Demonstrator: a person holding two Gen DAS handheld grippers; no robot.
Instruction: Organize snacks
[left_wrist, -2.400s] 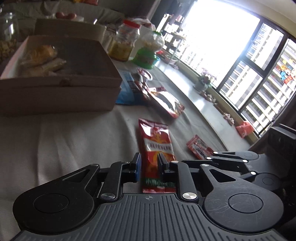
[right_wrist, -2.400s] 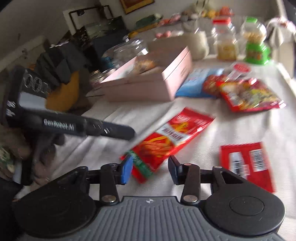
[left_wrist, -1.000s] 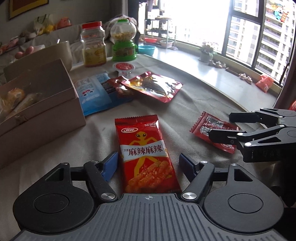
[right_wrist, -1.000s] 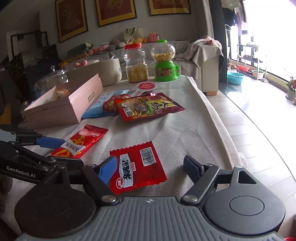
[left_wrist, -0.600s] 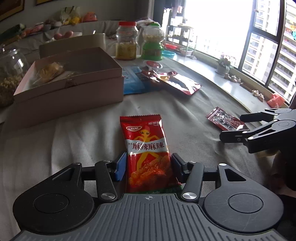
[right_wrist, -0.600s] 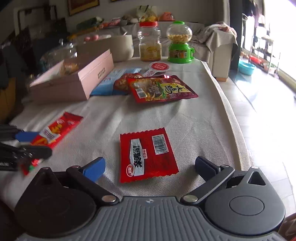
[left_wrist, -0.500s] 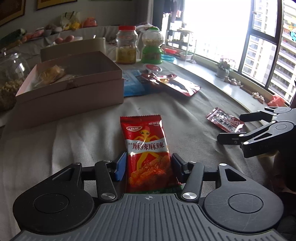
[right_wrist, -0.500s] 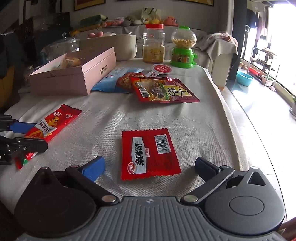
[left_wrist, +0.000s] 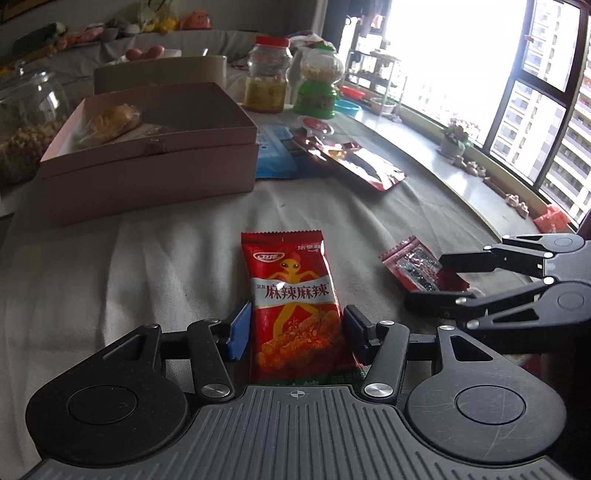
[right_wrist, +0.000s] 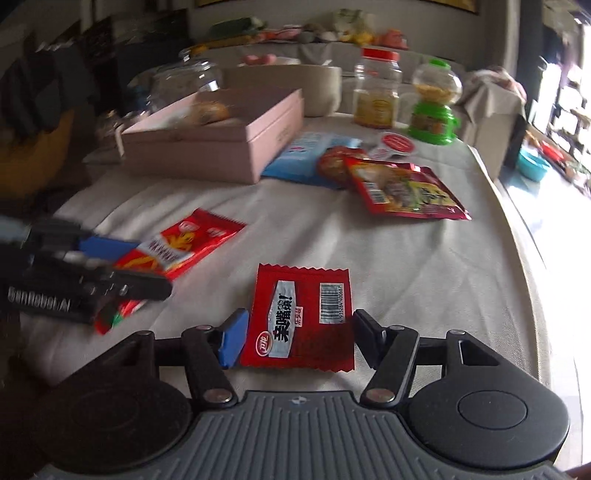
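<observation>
A long red spicy-strip packet (left_wrist: 295, 302) lies on the cloth between the fingers of my left gripper (left_wrist: 297, 332), whose jaws stand against its two sides. It also shows in the right wrist view (right_wrist: 177, 251). A square red packet with a barcode (right_wrist: 299, 321) lies between the fingers of my right gripper (right_wrist: 299, 338), jaws close to its edges. In the left wrist view the right gripper (left_wrist: 443, 280) straddles that packet (left_wrist: 417, 266). An open pink box (left_wrist: 147, 147) holds wrapped pastries.
Beyond lie a blue packet (right_wrist: 306, 158) and a large red pouch (right_wrist: 402, 192). A red-lidded jar (right_wrist: 376, 88), a green candy dispenser (right_wrist: 432, 107), a glass jar (left_wrist: 22, 122) and a beige container (right_wrist: 288, 85) stand at the back. The table edge (right_wrist: 524, 229) runs along the right.
Both grippers have narrowed around their packets. The right gripper moved forward over the square red packet, from wide open to jaws near its edges. The left stays on the long packet.
</observation>
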